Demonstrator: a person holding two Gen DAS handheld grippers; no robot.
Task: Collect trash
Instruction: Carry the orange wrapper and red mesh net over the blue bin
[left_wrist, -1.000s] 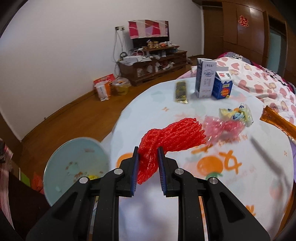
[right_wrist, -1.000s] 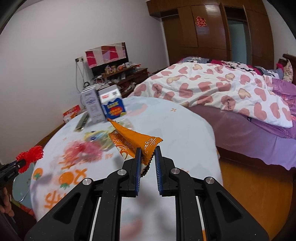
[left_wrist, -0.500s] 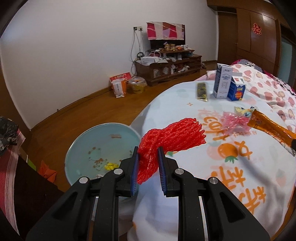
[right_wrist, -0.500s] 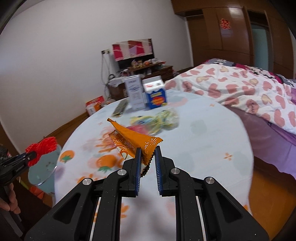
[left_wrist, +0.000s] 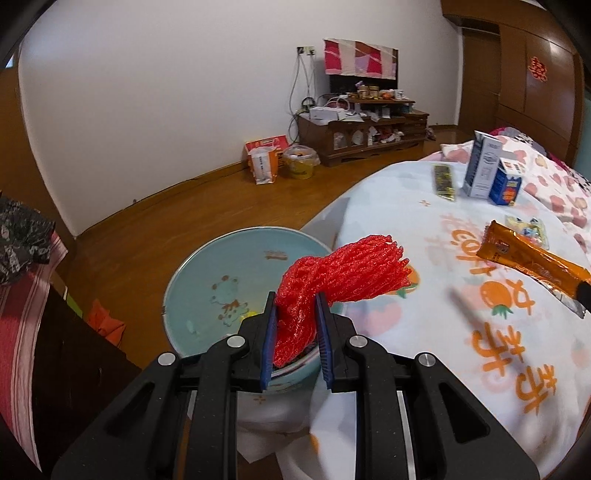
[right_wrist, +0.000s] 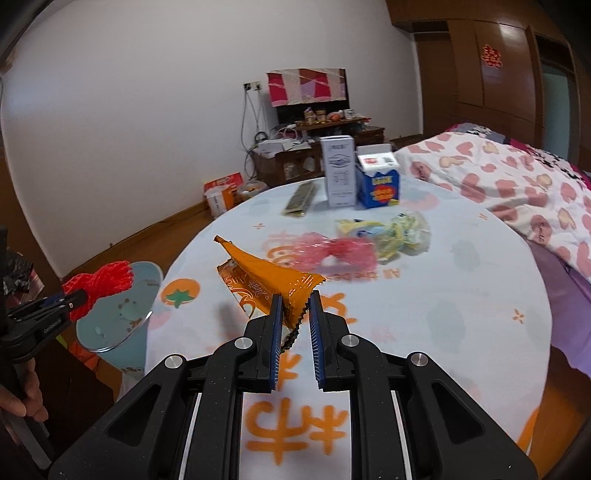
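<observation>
Left tongs (left_wrist: 295, 314) clamped on red foam netting (left_wrist: 343, 275), held in the air above the pale blue bin (left_wrist: 221, 273), whose open mouth sits just off the desk (left_wrist: 461, 369) edge at 9 o'clock. Bin floor shows a few scraps and a yellow bit. Right tongs (right_wrist: 295, 315) pinch the crimped end of an orange snack wrapper (right_wrist: 269, 275), lifted over the desk; its far tip points toward 11 o'clock. Desk covered in a white cloth with orange fruit print. Left on it: pink cellophane wrapper (right_wrist: 332, 249) at centre, touching a yellow-blue crumpled bag (right_wrist: 391, 232) at its 2 o'clock. Farther back, at 12 o'clock, a tall white carton (right_wrist: 338, 175) and a shorter blue carton (right_wrist: 378, 181) stand upright side by side; dark flat packet (right_wrist: 303, 199) lies to their 9 o'clock. Bed with heart-print quilt (right_wrist: 498, 177) beyond the desk at 2 o'clock. Between wrapper and bin only open desk edge.
</observation>
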